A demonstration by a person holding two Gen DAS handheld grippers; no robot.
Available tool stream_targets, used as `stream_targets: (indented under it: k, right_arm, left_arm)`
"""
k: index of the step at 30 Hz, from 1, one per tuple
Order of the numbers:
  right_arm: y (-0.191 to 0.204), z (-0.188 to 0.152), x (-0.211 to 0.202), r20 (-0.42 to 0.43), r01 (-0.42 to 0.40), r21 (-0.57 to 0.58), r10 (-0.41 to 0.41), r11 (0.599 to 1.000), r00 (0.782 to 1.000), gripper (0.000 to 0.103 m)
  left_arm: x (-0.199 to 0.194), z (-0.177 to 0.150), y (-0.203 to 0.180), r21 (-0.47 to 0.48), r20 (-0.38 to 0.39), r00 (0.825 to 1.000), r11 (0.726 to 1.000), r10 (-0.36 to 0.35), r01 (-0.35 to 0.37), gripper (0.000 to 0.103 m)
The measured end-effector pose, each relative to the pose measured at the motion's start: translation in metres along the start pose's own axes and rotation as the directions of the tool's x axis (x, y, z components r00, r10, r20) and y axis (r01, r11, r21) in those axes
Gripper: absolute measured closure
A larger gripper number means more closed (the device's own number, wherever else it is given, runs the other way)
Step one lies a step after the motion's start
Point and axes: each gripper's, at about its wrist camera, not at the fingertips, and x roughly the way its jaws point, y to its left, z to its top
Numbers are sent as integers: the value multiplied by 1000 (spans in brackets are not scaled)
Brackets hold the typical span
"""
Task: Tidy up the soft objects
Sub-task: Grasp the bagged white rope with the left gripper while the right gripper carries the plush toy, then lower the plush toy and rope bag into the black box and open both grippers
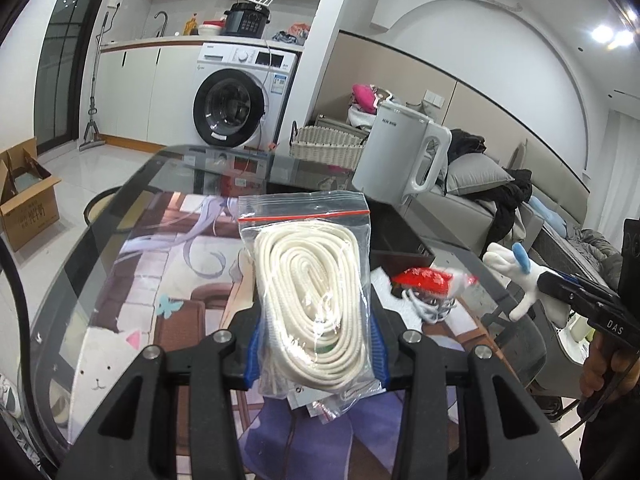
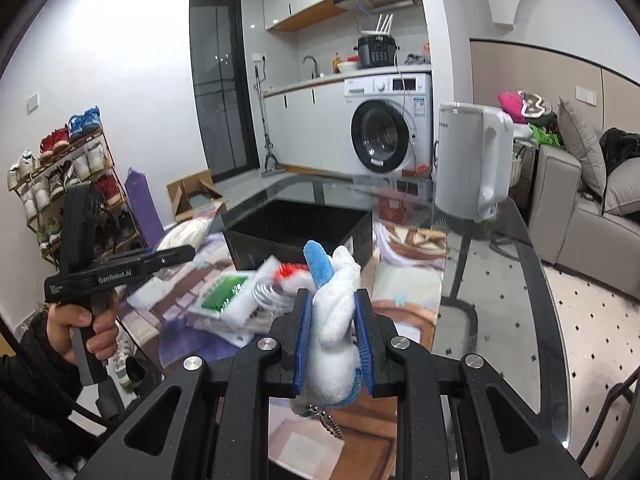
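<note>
My left gripper point(image 1: 316, 344) is shut on a clear zip bag of coiled white rope point(image 1: 312, 280), held upright above the glass table point(image 1: 80, 280). My right gripper point(image 2: 334, 320) is shut on a white plush toy with a blue tip point(image 2: 336, 304); a small ball chain hangs below it. In the left wrist view the right gripper point(image 1: 560, 284) and the plush toy point(image 1: 516, 276) show at the right edge. In the right wrist view the left gripper point(image 2: 176, 254) shows at the left with the rope bag point(image 2: 184, 236). An open black box point(image 2: 296, 228) stands on the table beyond both.
A red packet point(image 1: 428, 280), a white cable point(image 2: 268, 292) and a green-labelled packet point(image 2: 224, 288) lie in front of the box. A white kettle point(image 2: 472, 156) stands at the table's far right. A wicker basket point(image 1: 328, 144), a washing machine point(image 1: 240, 104) and a sofa point(image 2: 580, 208) lie beyond.
</note>
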Motion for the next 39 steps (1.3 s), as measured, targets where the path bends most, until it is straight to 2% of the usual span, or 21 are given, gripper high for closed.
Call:
stream_targets:
  k: [7,17,25,39]
  right_arm:
    - [10,21,10,41,-10,-24,11,1000,999,82]
    - [17,51,40,81,-45,-27,47,999,996,82]
    - [13,70,73,72,-48,-16,49,999,996,82]
    - [16,82,139,-12,-50,-37,49,998,999,82]
  left_arm:
    - [2,19,-11,45,29,1000,999,-3,2,62]
    - [22,40,-18,85,26,1000,996,0,-2,62]
    - [43,54,-18,102,23,1000,995,6,-8,62]
    - [89,61,-22,125,-19,999,991,47,-44,62]
